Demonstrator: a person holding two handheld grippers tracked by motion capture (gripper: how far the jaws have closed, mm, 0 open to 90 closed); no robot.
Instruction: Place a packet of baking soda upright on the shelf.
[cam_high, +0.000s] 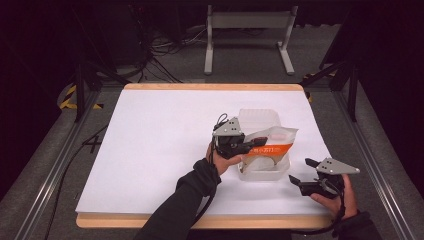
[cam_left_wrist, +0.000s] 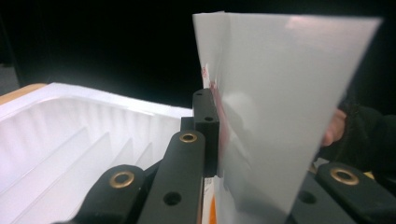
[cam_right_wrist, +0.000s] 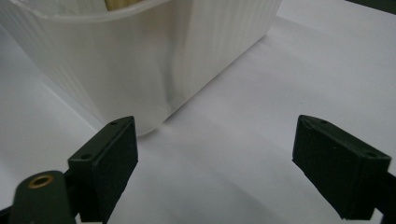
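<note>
Overall, the table (cam_high: 150, 150) is covered by a white sheet with a wooden edge showing along its near and far sides. Right of centre on it stands a translucent white plastic tub (cam_high: 260, 120), rectangular, with ribbed walls and a rolled rim; the ribbing is plain in the left gripper view (cam_left_wrist: 70, 149) and the right gripper view (cam_right_wrist: 140, 60). A pouch (cam_high: 272, 142) stands upright over the tub's near half, white with an orange band bearing white lettering and a dark red patch near its top edge; whether its base touches the tub floor cannot be told. In the left gripper view the pouch (cam_left_wrist: 285, 107) shows as a pale, glossy flat panel with a trace of red print at its seam. The left gripper (cam_high: 252, 145) is clamped on the pouch's upper left edge, its jaws pressed together on the film, held by the left hand (cam_high: 222, 160). The right gripper (cam_high: 303, 171) is held low over the sheet just right of the tub's near corner, apart from it, jaws spread wide with nothing between them (cam_right_wrist: 215, 163).
</note>
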